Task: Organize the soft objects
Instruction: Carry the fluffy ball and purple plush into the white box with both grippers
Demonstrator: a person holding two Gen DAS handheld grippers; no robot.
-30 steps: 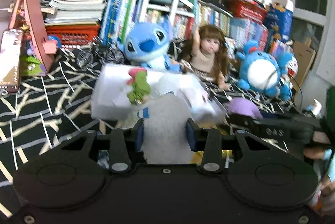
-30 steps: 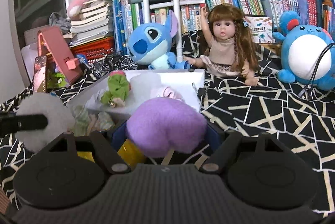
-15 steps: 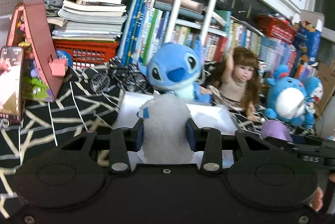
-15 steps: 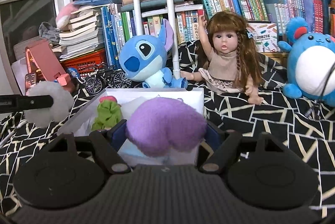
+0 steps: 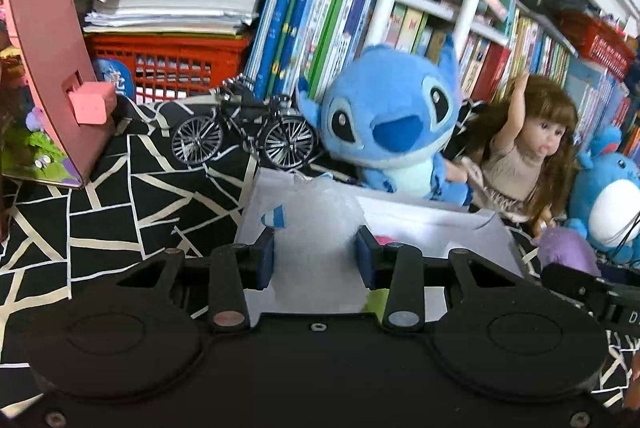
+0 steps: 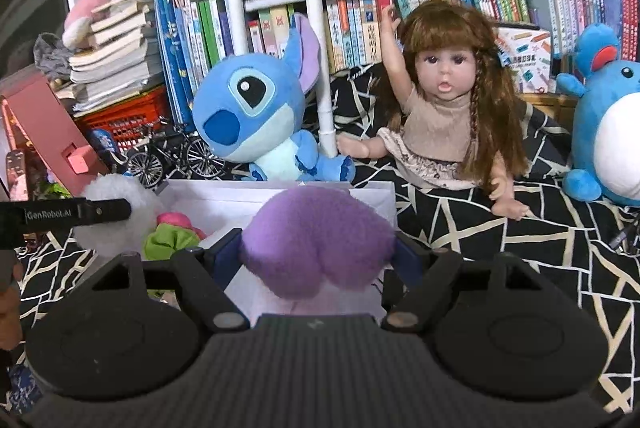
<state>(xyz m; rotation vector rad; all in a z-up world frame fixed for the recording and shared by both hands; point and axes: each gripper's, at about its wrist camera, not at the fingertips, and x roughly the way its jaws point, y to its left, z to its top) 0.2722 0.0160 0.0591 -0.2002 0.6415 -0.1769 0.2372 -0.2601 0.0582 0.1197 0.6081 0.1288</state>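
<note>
Purple plush (image 6: 320, 236) pinched in right tongs (image 6: 320, 256), green toy (image 6: 170, 240) probably boxed

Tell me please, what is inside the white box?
In the white box, a green plush with a pink top lies at its left. The purple plush in the right gripper and the white plush in the left gripper cover the rest.

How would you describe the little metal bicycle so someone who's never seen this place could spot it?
Start at the red basket under the stacked books, then drop to the black patterned cloth in front. The bicycle stands upright between the pink wooden house and the blue Stitch plush; it alone is thin dark wire with spoked wheels.
</note>
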